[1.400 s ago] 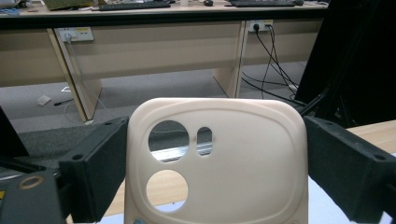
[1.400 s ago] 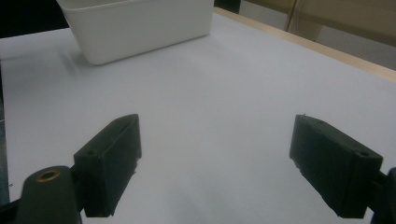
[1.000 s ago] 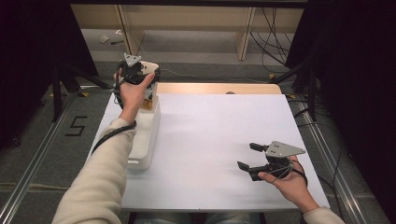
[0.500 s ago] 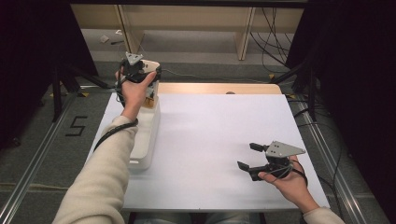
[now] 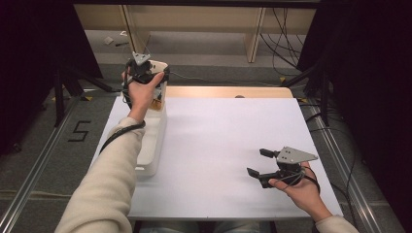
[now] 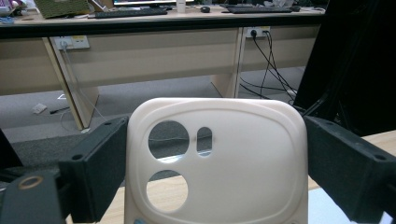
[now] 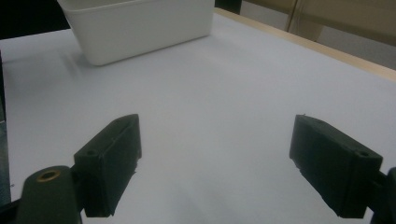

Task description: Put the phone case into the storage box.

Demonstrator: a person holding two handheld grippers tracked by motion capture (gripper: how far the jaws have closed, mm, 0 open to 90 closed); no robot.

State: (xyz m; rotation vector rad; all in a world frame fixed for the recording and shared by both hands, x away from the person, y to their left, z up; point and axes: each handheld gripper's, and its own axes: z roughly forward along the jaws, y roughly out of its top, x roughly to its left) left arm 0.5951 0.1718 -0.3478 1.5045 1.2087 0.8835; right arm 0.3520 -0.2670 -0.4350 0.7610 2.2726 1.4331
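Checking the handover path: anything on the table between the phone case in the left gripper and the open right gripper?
Nothing visible. The left gripper holds the cream phone case above the white bin; bare white tabletop lies between it and the right gripper.

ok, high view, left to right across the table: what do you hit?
White bin along the left edge, with the left hand-held gripper holding a cream phone case above its far end → bare white tabletop → right hand-held gripper, open.
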